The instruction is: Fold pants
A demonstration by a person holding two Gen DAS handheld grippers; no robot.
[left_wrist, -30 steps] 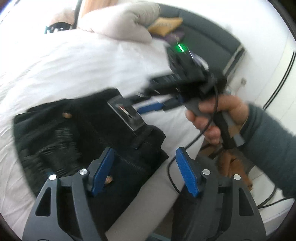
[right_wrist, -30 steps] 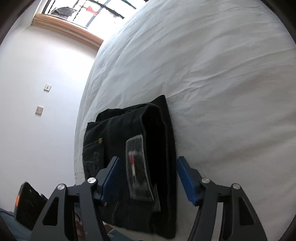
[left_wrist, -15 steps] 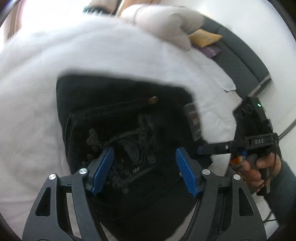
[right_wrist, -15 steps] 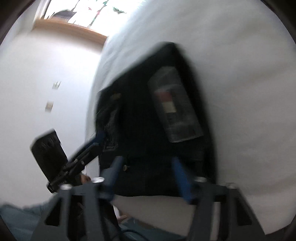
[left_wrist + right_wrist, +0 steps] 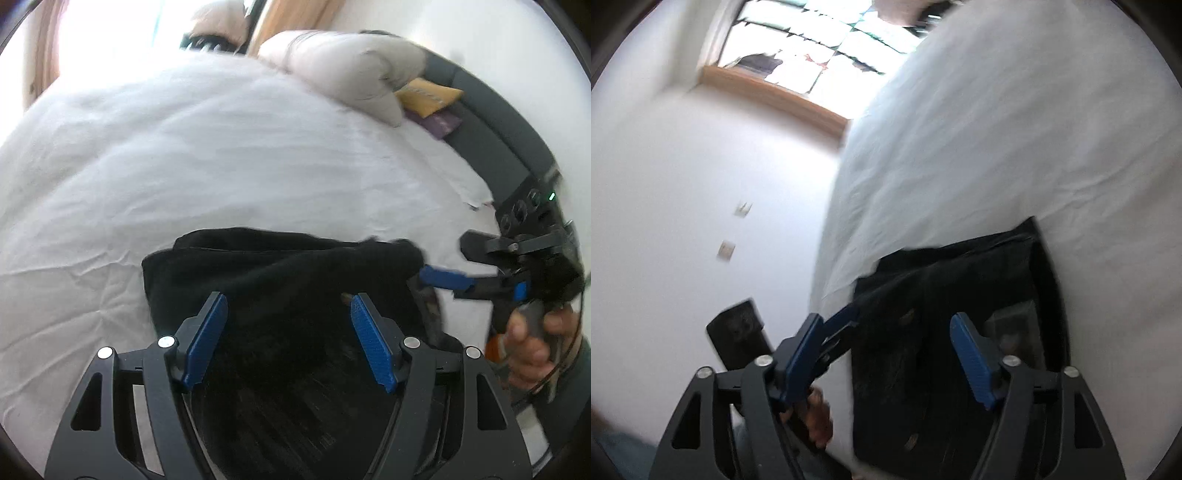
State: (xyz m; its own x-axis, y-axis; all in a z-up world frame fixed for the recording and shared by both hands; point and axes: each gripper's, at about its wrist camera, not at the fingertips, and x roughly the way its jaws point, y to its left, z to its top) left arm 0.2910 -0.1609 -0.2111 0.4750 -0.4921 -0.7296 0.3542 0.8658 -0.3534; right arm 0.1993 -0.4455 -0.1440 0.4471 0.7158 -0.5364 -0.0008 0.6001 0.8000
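Black pants [image 5: 280, 280] lie compactly folded at lower centre on a white bed [image 5: 221, 147]; the left gripper [image 5: 288, 336] hovers wide and empty, the right gripper [image 5: 890, 354] is opening, gripping nothing, so folding looks finished, needing only a tidy or withdrawal.

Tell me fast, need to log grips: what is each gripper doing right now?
Left gripper: open, nothing held, above the folded black denim pants.
Right gripper: jaws opening, nothing between them.
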